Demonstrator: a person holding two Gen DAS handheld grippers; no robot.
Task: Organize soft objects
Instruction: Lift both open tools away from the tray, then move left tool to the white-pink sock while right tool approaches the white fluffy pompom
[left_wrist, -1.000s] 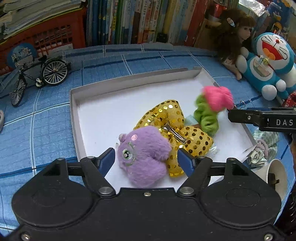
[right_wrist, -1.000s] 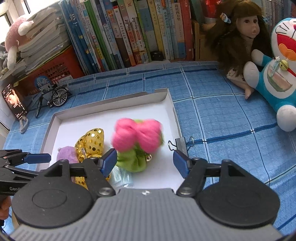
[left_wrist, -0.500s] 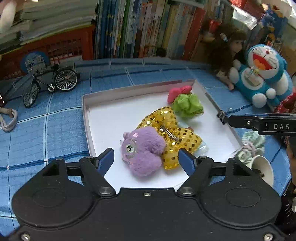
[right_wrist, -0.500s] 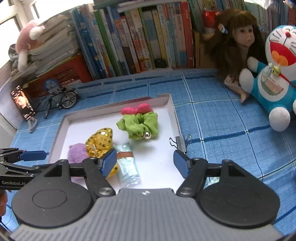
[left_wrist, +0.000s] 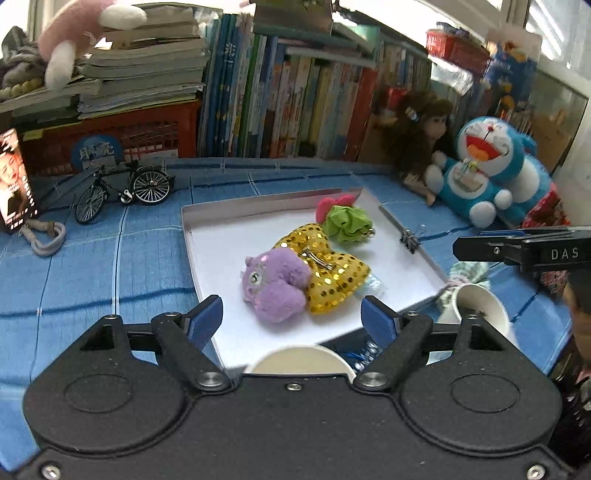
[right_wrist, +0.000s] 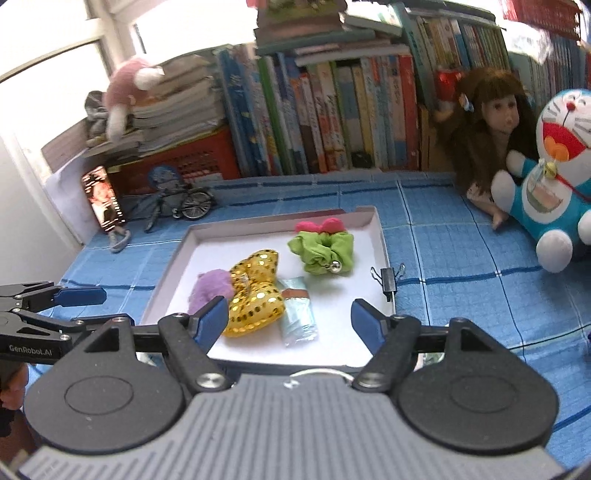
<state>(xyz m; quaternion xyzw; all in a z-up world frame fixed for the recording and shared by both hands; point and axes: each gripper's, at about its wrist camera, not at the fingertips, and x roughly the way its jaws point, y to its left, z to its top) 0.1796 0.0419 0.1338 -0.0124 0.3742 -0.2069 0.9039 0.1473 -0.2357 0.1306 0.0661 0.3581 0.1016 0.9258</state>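
Tray contents, as the two grippers are pulling away:

- White tray on the blue cloth: now holding four soft items, where a second ago one of them was in the air.
- Pink-and-green scrunchie: now lying at the tray's far end, near the rim; a second ago it was a blur just ahead of the right gripper's jaws (so this is the piece just released).
- Gold sequin bow: lying mid-tray, touching the purple plush, which is sitting at its side nearest the left gripper.
- Pale blue wrapped item: lying just beside the bow, partly tucked under it in the left view.
- Left gripper: jaws spread and opening wider, nothing between them; the view is wider than a second ago.
- Right gripper: likewise spread, opening, empty.
- White paper cups at the near edge, one beside soft striped fabric outside the tray (possibly the next pieces to sort; I cannot tell).
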